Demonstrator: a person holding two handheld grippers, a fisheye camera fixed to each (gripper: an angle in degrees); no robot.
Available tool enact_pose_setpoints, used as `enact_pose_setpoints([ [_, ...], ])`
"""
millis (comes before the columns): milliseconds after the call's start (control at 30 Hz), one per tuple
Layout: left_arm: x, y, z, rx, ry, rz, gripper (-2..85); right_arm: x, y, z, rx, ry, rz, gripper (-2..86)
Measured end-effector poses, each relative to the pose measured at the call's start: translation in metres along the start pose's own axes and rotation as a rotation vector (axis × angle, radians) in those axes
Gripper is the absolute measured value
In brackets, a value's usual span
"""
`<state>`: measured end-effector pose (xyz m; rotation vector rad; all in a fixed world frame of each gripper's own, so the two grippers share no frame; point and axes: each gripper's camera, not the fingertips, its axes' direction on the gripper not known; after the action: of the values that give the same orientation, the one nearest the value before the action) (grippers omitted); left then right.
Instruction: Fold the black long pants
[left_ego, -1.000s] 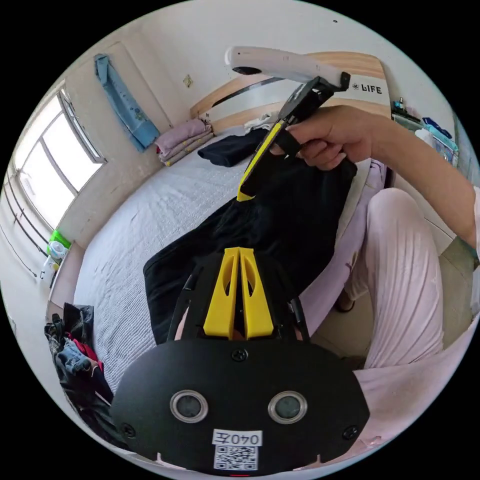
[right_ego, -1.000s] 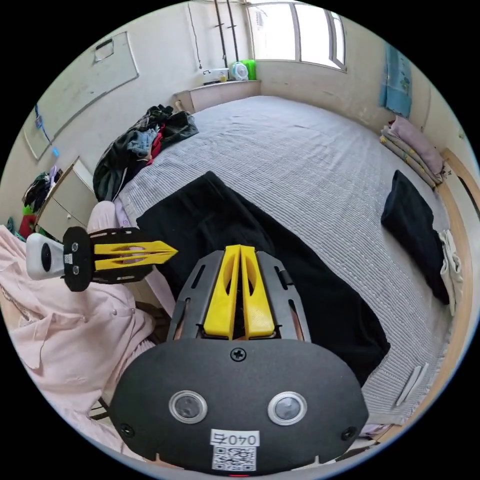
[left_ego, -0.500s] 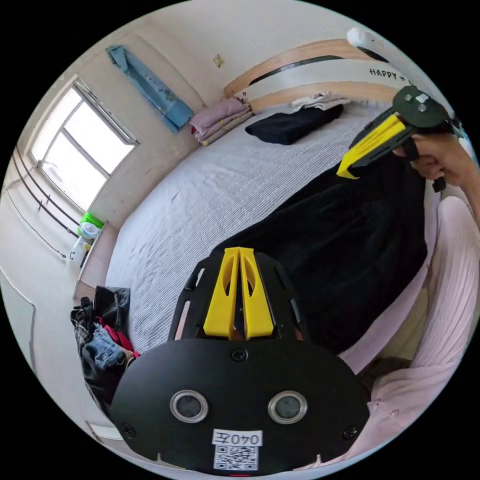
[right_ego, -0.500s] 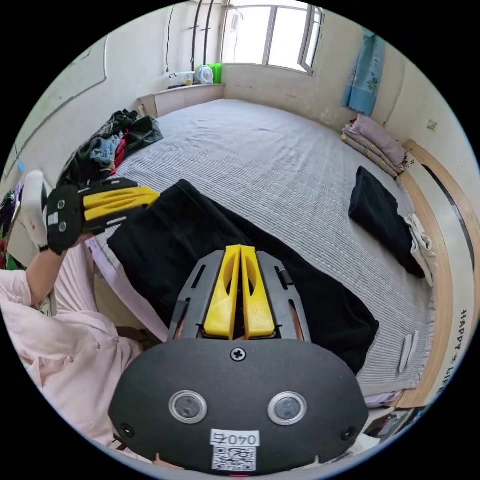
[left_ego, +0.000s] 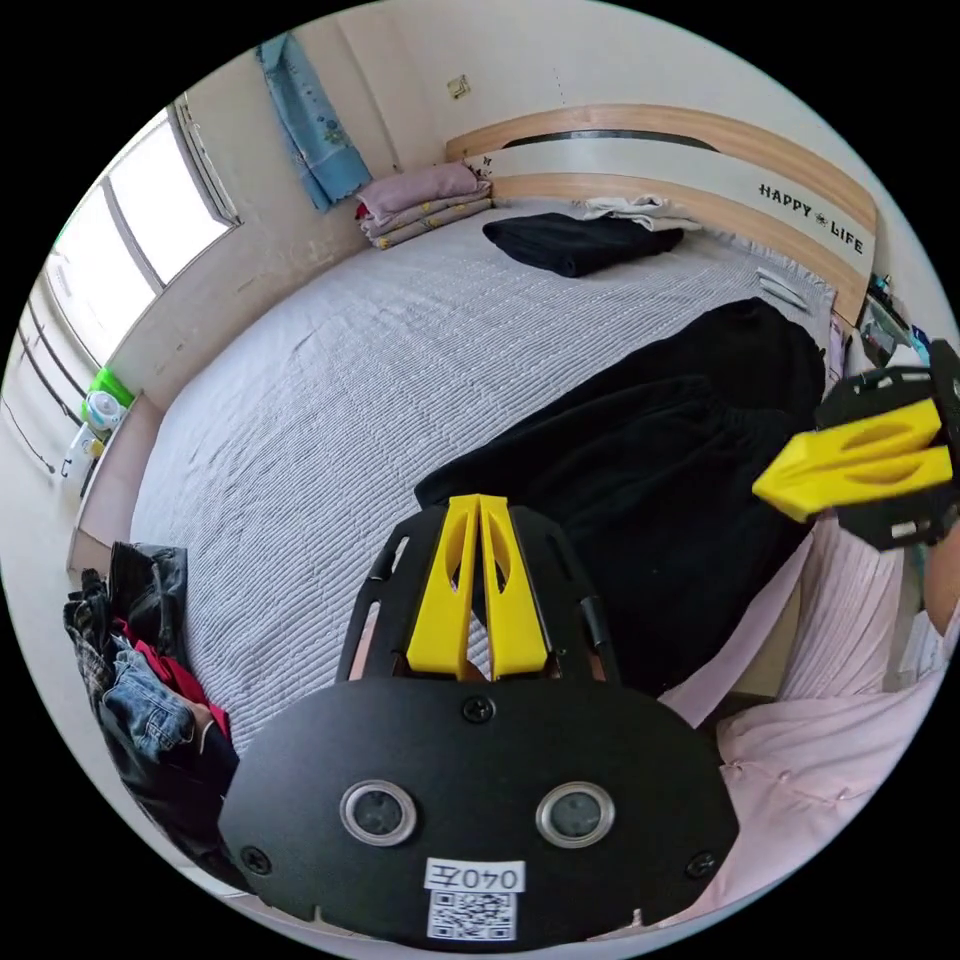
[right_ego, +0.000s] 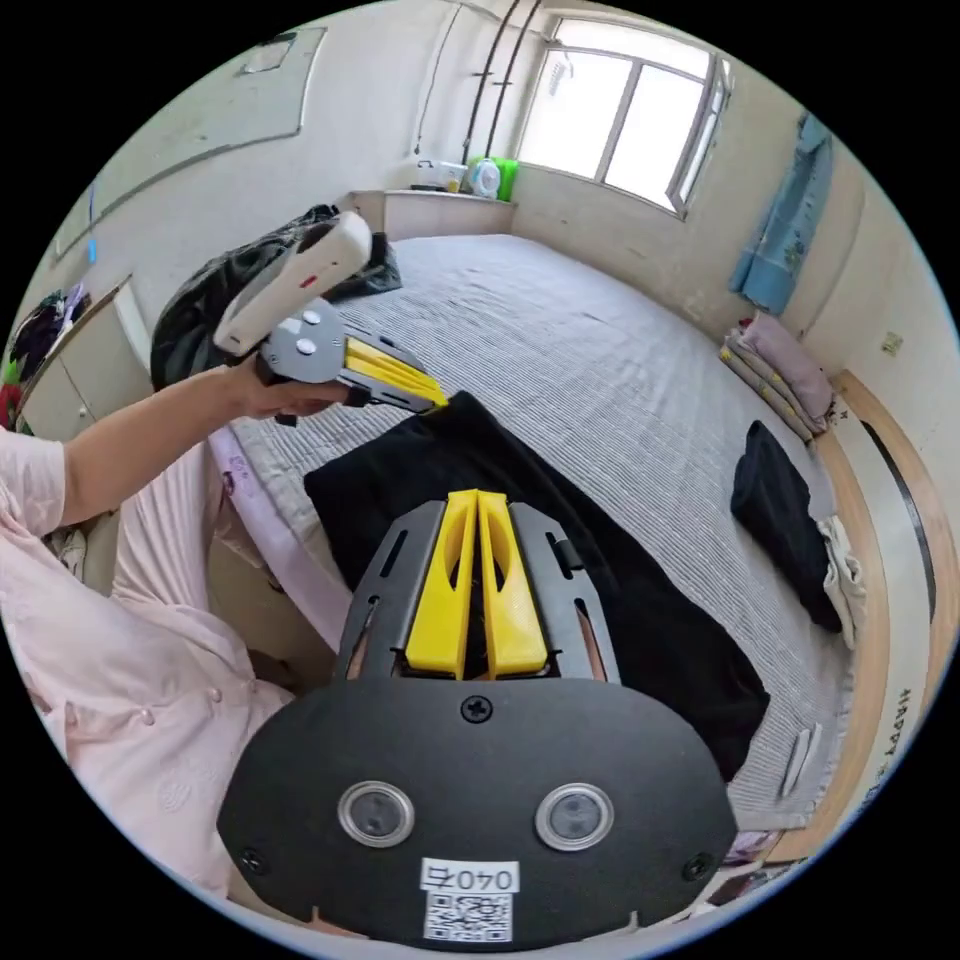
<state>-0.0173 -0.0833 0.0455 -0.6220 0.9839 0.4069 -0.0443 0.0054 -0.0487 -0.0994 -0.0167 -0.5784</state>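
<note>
The black long pants (left_ego: 650, 450) lie spread along the near edge of the grey bed (left_ego: 350, 380), one end hanging a little over the side. My left gripper (left_ego: 478, 500) is shut, its tips at one corner of the pants; in the right gripper view this left gripper (right_ego: 438, 402) touches that corner of the pants (right_ego: 600, 580). My right gripper (right_ego: 478, 495) is shut above the middle of the pants. In the left gripper view the right gripper (left_ego: 762, 488) hovers beside the pants' edge with no cloth seen between its jaws.
A folded black garment (left_ego: 580, 240) and a stack of folded linens (left_ego: 420, 200) lie near the wooden headboard (left_ego: 680, 160). A pile of loose clothes (left_ego: 140, 680) sits at the bed's foot corner. A person in pink (right_ego: 120, 620) stands at the bedside.
Both grippers have stayed shut. The left gripper went from beside the person out to the pants' corner. The right gripper has drawn back from over the pants toward the bedside.
</note>
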Motion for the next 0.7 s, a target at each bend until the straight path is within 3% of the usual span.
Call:
enact_pose_setpoints([
  [200,-0.023,-0.021,0.036,-0.170,-0.008,0.021,-0.9,-0.116,-0.020,0.042,-0.042,0.198,-0.147,-1.0],
  [300,-0.025,-0.026,0.040,-0.173,-0.056,0.042,-0.9,-0.153,-0.017,0.074,-0.160,0.205,-0.193,-1.0],
  [400,-0.031,-0.037,0.036,-0.213,-0.065,0.067,-1.0,-0.187,-0.007,0.076,-0.145,0.316,-0.255,-1.0],
  [700,-0.079,-0.065,0.026,-0.301,0.040,0.093,-1.0,-0.201,-0.029,0.055,-0.162,0.224,-0.232,-0.8],
])
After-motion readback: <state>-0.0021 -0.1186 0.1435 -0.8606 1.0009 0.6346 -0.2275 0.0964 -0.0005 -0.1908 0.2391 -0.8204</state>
